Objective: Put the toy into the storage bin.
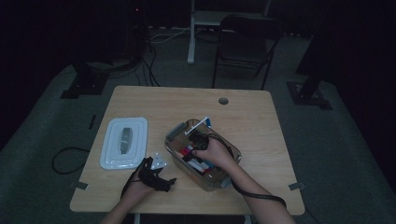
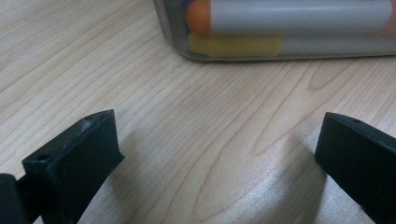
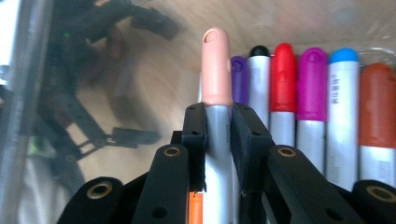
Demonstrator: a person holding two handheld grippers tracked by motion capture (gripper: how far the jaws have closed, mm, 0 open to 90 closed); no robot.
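A clear plastic box (image 1: 215,183) holding several coloured markers (image 1: 198,163) stands in the middle of the wooden table (image 1: 187,102). My right gripper (image 1: 198,140) is down inside the box. In the right gripper view, the right gripper (image 3: 218,116) is shut on a grey marker with a peach cap (image 3: 216,65), beside a row of markers capped purple, black, red (image 3: 283,77), magenta, blue and brown. My left gripper (image 1: 161,173) rests on the table just left of the box. Its jaws stand wide open with nothing between them (image 2: 217,140), facing the box wall (image 2: 168,28).
The box's white lid (image 1: 124,142) lies flat on the table's left side. A cable hole (image 1: 223,100) sits near the far edge. A dark chair (image 1: 245,44) and cables stand on the floor beyond the table.
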